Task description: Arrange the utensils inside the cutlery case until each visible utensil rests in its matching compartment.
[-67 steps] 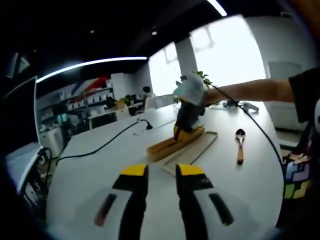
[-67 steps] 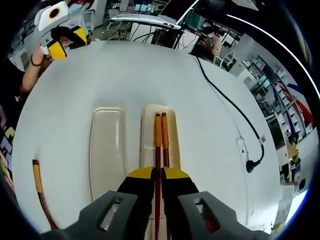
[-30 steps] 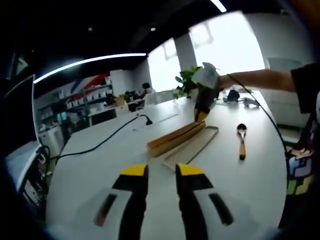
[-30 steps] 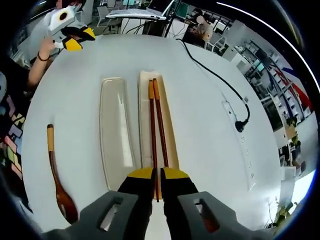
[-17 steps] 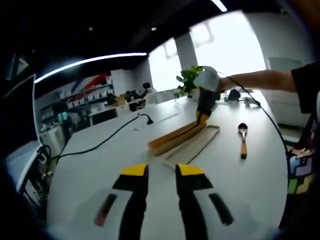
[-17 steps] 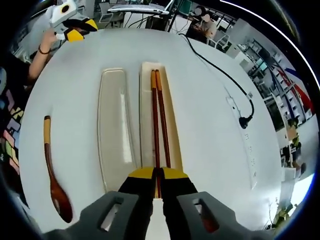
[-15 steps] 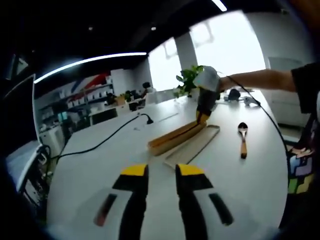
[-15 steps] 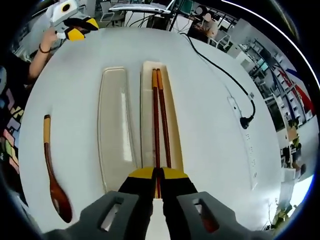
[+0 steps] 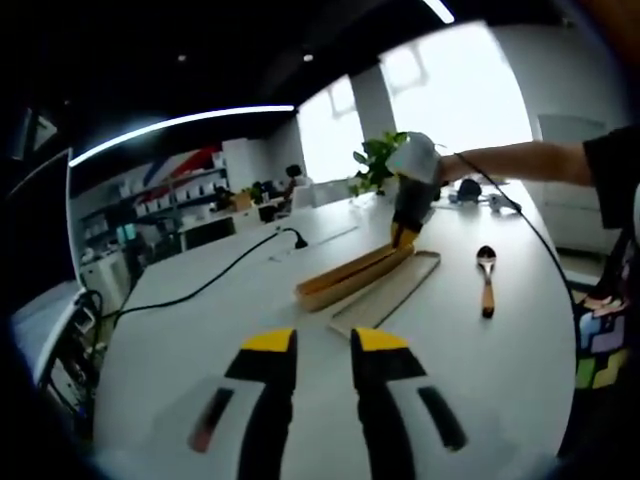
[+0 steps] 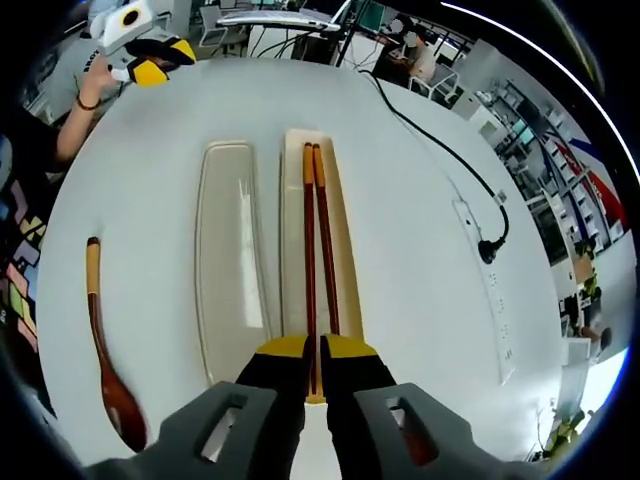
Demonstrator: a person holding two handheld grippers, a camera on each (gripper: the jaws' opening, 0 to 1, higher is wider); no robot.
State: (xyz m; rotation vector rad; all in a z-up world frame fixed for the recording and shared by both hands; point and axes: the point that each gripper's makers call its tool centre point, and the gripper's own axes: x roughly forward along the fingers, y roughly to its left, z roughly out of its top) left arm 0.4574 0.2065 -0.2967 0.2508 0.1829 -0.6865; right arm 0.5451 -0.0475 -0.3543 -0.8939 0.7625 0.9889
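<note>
In the left gripper view, the left gripper (image 9: 322, 345) hangs over bare white table (image 9: 200, 340) with its two yellow-tipped jaws spread by a narrow gap, nothing between them. Farther along the table lie one wooden cutlery case (image 9: 352, 277), one pale lid (image 9: 385, 294) just beside it, and one spoon (image 9: 484, 282) lying apart from both, bowl pointing away. The right gripper (image 9: 404, 232) reaches in from the right, its tips at the far end of the case. One black cable (image 9: 215, 288) runs across the table.

In the right gripper view, the right gripper (image 10: 312, 348) has its jaws nearly pressed together over the near end of the case (image 10: 342, 250); whether they pinch anything cannot be told. Two chopsticks (image 10: 318, 240) lie side by side lengthwise inside the case. The lid (image 10: 228, 250) lies parallel on the left. The spoon (image 10: 104, 350) rests on the table further left, outside the case. The left gripper (image 10: 150, 62) shows at the top left.
</note>
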